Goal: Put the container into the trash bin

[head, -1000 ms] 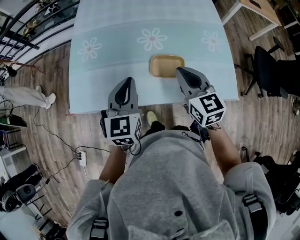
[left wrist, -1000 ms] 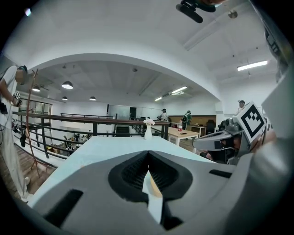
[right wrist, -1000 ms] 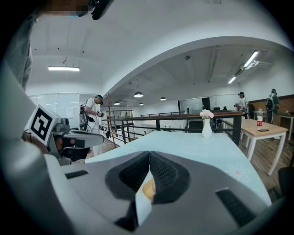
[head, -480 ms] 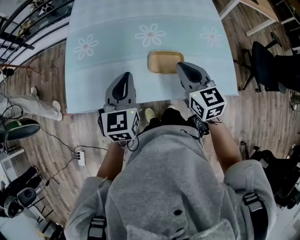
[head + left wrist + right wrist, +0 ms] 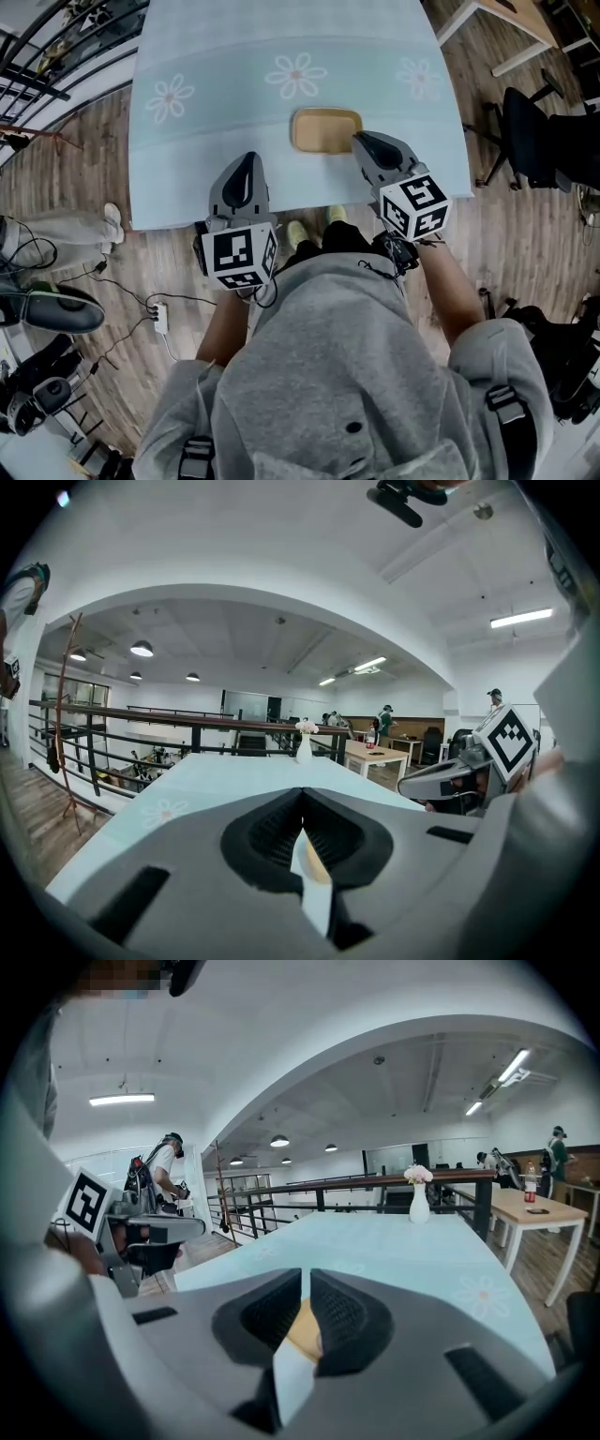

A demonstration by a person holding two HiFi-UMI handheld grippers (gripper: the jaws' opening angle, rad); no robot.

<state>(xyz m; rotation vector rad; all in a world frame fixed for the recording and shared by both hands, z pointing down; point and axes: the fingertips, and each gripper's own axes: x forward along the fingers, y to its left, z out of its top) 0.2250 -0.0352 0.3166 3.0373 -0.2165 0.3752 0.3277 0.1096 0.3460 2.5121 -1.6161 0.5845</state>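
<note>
A shallow tan container [image 5: 326, 130] rests on the pale blue flowered tablecloth [image 5: 216, 56], near the table's front edge. My right gripper [image 5: 360, 140] hovers at the container's right end, its jaws almost together and just beginning to part, with nothing between them. In the right gripper view the container [image 5: 302, 1330] shows through the slit below my right gripper [image 5: 306, 1275]. My left gripper [image 5: 247, 161] hangs over the front edge, left of the container and clear of it. Its jaws meet, empty, in the left gripper view [image 5: 302, 795]. No trash bin is in view.
A white vase with flowers [image 5: 418, 1199] stands at the table's far end, before a dark railing [image 5: 375, 1185]. A black office chair [image 5: 530, 131] and a wooden table [image 5: 506, 19] stand to the right. Cables and a power strip [image 5: 165, 317] lie on the floor at the left.
My right gripper has sunk a little beside the container's right end. The left gripper has stayed put. The container has not moved on the table.
</note>
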